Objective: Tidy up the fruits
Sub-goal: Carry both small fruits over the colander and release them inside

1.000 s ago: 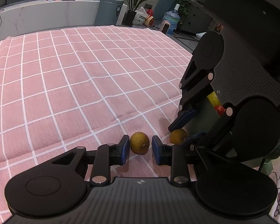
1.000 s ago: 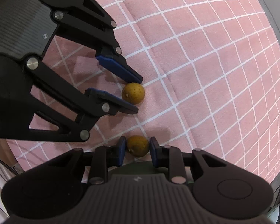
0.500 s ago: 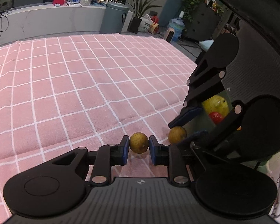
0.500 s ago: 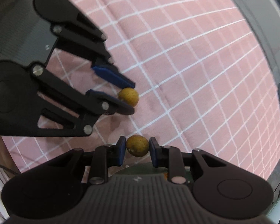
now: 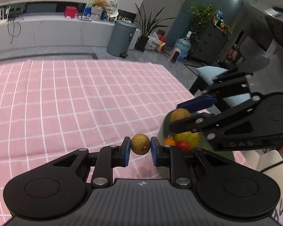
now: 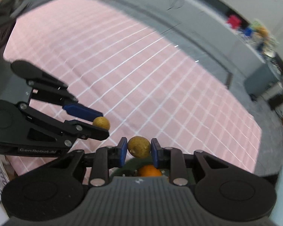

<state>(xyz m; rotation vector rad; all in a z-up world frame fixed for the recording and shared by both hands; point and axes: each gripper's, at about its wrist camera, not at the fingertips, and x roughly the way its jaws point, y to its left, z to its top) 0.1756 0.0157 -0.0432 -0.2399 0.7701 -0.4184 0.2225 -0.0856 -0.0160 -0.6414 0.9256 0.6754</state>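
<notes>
My left gripper [image 5: 140, 147] is shut on a small round brown-yellow fruit [image 5: 140, 146] and holds it above the pink checked tablecloth [image 5: 75, 101]. My right gripper [image 6: 138, 148] is shut on a second brown-yellow fruit [image 6: 139, 146], held over a dark green bowl [image 5: 163, 124]. The bowl holds a yellow fruit [image 5: 186, 138], a red one [image 5: 183, 145] and an orange one [image 5: 169, 141]; the orange also shows in the right wrist view [image 6: 149, 170]. In the right wrist view the left gripper [image 6: 101, 124] with its fruit [image 6: 101, 122] is at left.
The tablecloth's far edge [image 5: 103, 61] and right edge border grey floor. A grey bin [image 5: 121, 35], potted plants [image 5: 148, 32] and a counter [image 5: 47, 32] stand behind. A light blue seat [image 5: 209, 72] stands at the right.
Both grippers have lifted off the cloth with a fruit each. The right gripper has moved up and over the green bowl. The views have tilted up towards the room.
</notes>
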